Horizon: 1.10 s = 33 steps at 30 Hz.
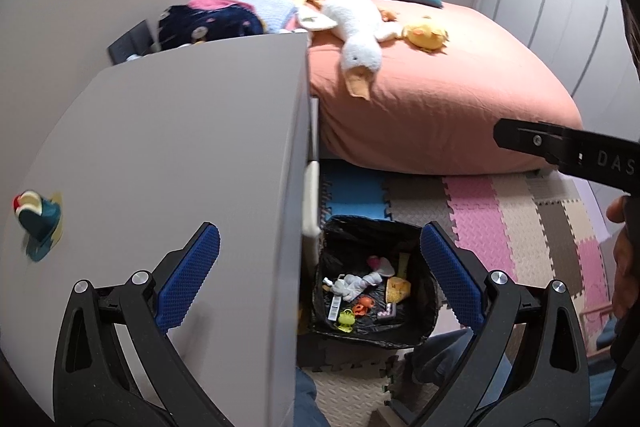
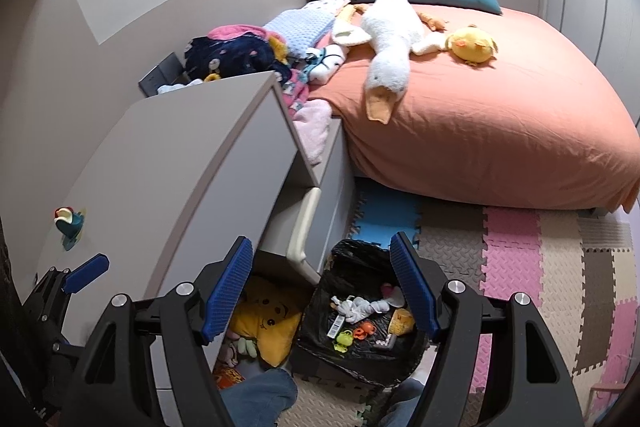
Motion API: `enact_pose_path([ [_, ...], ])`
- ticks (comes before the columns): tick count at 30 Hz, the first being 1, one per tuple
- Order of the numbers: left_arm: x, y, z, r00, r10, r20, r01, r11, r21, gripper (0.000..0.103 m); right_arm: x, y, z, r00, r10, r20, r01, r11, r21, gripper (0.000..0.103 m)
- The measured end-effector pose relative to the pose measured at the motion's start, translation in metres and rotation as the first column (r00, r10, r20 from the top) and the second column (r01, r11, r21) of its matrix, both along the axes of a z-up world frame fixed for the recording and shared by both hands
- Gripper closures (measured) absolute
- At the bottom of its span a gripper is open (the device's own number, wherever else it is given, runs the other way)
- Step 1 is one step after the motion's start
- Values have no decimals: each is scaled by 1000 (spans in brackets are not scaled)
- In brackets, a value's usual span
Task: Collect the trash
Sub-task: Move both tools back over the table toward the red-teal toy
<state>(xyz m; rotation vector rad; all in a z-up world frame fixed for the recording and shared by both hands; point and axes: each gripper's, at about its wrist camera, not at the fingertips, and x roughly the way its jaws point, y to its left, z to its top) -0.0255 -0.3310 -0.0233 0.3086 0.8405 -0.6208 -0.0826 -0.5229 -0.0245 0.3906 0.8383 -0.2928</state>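
I see the black-lined square trash bin (image 1: pixel 430 303) upright on the foam floor mat (image 1: pixel 472 211), holding crumpled white tissue (image 1: pixel 360 283), wrappers and small plastic bits.

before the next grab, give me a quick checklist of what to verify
1. Left tongs empty and open: ok.
2. Right tongs empty and open: ok.
3. Trash bin upright, bag open, room left above the scraps inside: ok.
4. Remaining item, the small teal toy on the grey cabinet top: in view, not yet grabbed.
5. Nothing else on the cabinet top: ok in what shows.
6. More trash on the foam mat: cannot tell.
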Motion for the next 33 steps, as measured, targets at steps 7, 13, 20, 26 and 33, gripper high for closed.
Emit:
enact_pose_path([
  [7, 16, 36, 3, 996, 87, 9, -87, 996, -9, 6, 23, 31, 0, 998, 59, 6, -59, 998, -1, 31],
  [13, 27, 73, 9, 988, 155, 28, -154, 988, -17, 6, 46, 64, 2, 992, 128, 17, -128, 992, -1, 31],
  [20, 40, 124, 12, 968, 248, 41, -247, 969, -20, 6, 71, 104, 0, 978, 209, 11, -209, 978, -7, 31],
  [26, 50, 172, 14, 943, 331, 43, -330, 943, -28, 6, 94, 142, -1, 959, 284, 5, -283, 959, -11, 31],
  [33, 67, 223, 16, 909, 414, 46, -413, 910, -32, 6, 123, 195, -3, 924, 383, 2, -383, 924, -23, 31],
])
